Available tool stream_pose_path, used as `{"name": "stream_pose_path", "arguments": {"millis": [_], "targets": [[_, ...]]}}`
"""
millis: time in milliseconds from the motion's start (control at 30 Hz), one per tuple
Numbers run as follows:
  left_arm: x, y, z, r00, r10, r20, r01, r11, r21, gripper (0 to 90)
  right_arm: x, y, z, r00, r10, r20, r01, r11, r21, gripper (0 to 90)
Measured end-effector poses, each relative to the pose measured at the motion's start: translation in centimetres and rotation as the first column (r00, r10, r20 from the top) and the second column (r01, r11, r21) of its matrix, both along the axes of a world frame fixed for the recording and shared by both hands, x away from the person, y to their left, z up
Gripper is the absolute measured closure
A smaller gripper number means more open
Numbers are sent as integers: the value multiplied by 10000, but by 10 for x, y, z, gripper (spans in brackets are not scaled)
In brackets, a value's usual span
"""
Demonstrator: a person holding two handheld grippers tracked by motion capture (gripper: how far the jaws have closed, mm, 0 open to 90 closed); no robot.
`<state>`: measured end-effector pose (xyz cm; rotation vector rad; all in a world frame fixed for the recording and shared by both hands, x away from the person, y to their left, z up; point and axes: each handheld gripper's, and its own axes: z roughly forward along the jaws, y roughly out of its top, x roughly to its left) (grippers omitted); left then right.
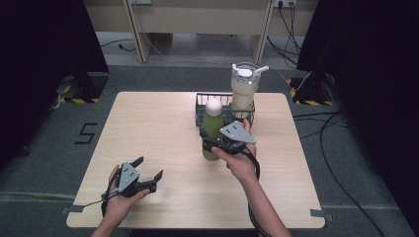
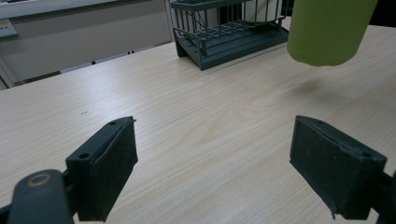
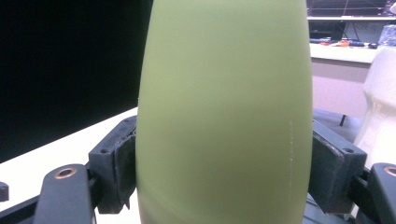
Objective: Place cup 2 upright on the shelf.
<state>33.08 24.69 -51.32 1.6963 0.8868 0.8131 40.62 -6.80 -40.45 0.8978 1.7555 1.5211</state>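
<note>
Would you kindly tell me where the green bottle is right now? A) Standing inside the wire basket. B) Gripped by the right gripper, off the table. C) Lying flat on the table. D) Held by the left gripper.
B: the right gripper clamps the green bottle, whose base hangs above the table.

A light wooden table [image 1: 163, 123] carries a dark wire basket [image 1: 202, 109] near its far edge.
</note>
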Motion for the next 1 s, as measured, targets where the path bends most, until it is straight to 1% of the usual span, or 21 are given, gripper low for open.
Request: {"name": "stream_pose_path", "arguments": {"millis": [100,367,700,800,933,1000], "targets": [[0,0,0,10000,19,17,-19,10000,-56,138,4,-2,0,9999,-146,-20,146,9999,11,233],[0,0,0,10000,6,5,-6,10000,-13,138,13,-6,3,9989,-465,-3,465,9989,20,234],[0,0,0,10000,10,0,-10,10000,-18,138,23,-9,12,9963,-823,251,824,9966,-47,234],[0,0,0,10000,23,25,-23,10000,-39,138,27,-9,14,9959,-867,240,866,9962,69,234],[0,0,0,10000,19,14,-19,10000,-33,139,30,-9,15,9943,-1023,284,1024,9947,-14,234],[0,0,0,10000,22,25,-22,10000,-43,139,32,-9,14,9941,-1061,220,1061,9944,12,233]]}}
